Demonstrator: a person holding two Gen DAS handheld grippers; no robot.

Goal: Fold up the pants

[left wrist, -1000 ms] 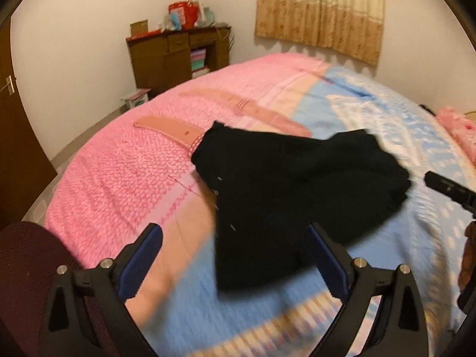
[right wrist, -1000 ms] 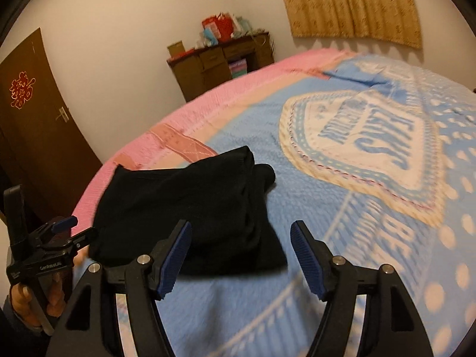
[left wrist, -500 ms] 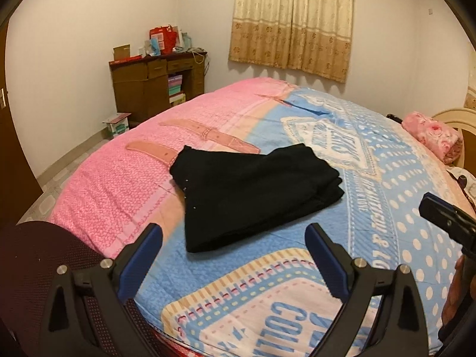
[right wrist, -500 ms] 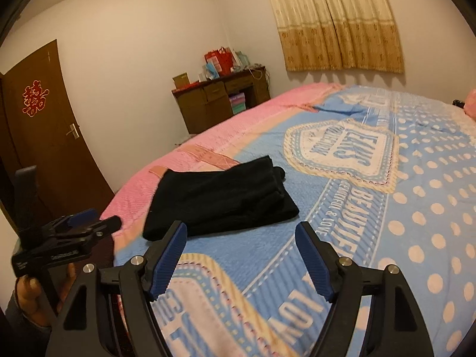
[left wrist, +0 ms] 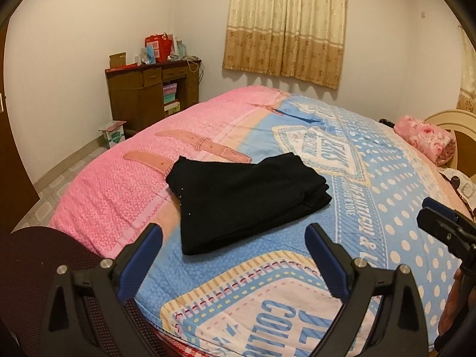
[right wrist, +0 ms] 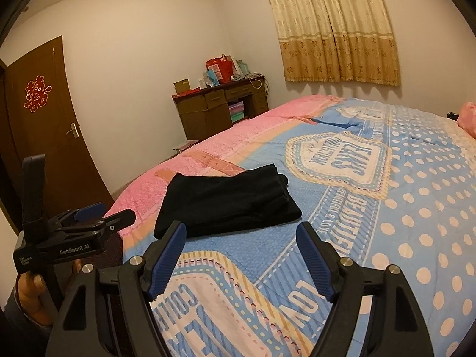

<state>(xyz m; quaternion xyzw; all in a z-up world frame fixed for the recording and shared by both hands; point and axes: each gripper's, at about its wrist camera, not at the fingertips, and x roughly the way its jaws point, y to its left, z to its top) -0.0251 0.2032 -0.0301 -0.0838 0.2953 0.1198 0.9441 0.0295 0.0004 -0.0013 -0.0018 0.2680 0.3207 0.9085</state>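
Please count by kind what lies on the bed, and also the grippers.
Black folded pants: 1
Pink rolled blanket: 1
Grippers, left gripper and right gripper, both open: 2
Total: 4

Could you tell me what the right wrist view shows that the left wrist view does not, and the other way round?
Only the right wrist view shows the brown door with its red paper emblem, and the left gripper's body from the side in a hand. Only the left wrist view shows the pink floral pillow, the headboard and the small box on the floor. Both show the folded black pants lying on the bedspread, the wooden desk, the curtain, and open, empty fingers.
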